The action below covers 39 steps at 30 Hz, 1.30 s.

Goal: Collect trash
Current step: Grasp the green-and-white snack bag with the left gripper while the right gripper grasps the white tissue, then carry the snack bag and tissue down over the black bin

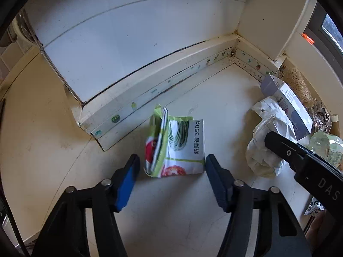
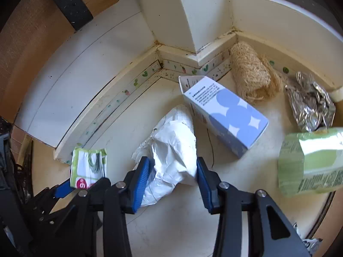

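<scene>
while both claws hang low over the pale desk (image 1: 53,128), nothing is gripped yet. furthest left lies the crumpled green-and-white vegetable packet (image 1: 175,147), flattened on the desk just in front of the raised ledge (image 1: 137,98). the left claw (image 1: 170,169) stands wide, its blue pads either side of the packet's near edge, apparently not touching it. a good grasp, i judge, means sliding further forward so the pads meet the folded thick side rather than the loose flap, then closing gently, since thin foil-paper will slip or tear.

next comes the crumpled white paper (image 2: 173,150), which the right claw (image 2: 172,173) straddles, also wide, the pads close beside its bulk. it looks soft enough to squash, so closing on the fattest part should hold.

further right lie the blue-and-white carton (image 2: 225,115) on its side, a roll of straw-coloured fibre (image 2: 250,75), crumpled silver foil (image 2: 310,105), and a green-labelled bottle (image 2: 310,160), blurred at the edge.
</scene>
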Each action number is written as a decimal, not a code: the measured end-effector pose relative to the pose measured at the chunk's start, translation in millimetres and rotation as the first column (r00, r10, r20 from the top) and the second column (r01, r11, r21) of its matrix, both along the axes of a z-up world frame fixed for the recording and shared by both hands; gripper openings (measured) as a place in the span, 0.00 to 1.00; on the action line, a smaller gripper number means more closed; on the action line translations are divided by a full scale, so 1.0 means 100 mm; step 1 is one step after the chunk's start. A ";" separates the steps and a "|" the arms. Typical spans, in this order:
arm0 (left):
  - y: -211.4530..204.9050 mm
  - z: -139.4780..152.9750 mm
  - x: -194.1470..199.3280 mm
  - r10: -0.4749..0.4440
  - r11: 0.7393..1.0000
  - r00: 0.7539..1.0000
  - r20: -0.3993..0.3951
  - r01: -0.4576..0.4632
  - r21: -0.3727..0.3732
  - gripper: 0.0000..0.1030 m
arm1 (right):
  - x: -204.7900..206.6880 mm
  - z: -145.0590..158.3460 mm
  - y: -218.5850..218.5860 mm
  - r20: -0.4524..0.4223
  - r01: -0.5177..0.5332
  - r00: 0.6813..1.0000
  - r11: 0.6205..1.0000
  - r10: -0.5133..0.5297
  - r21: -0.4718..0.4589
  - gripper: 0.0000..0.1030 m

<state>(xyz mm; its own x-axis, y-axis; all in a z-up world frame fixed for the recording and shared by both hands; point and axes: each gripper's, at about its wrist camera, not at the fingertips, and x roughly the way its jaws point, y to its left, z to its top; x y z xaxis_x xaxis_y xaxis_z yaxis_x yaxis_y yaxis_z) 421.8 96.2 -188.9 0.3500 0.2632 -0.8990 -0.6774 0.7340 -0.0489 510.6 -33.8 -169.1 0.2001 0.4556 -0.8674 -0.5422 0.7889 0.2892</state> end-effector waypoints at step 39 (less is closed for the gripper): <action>-0.54 0.42 -0.99 -0.302 0.953 0.953 0.013 0.301 0.026 0.24 | -1.35 0.37 -0.40 -0.071 0.071 0.995 0.993 -0.065 0.090 0.39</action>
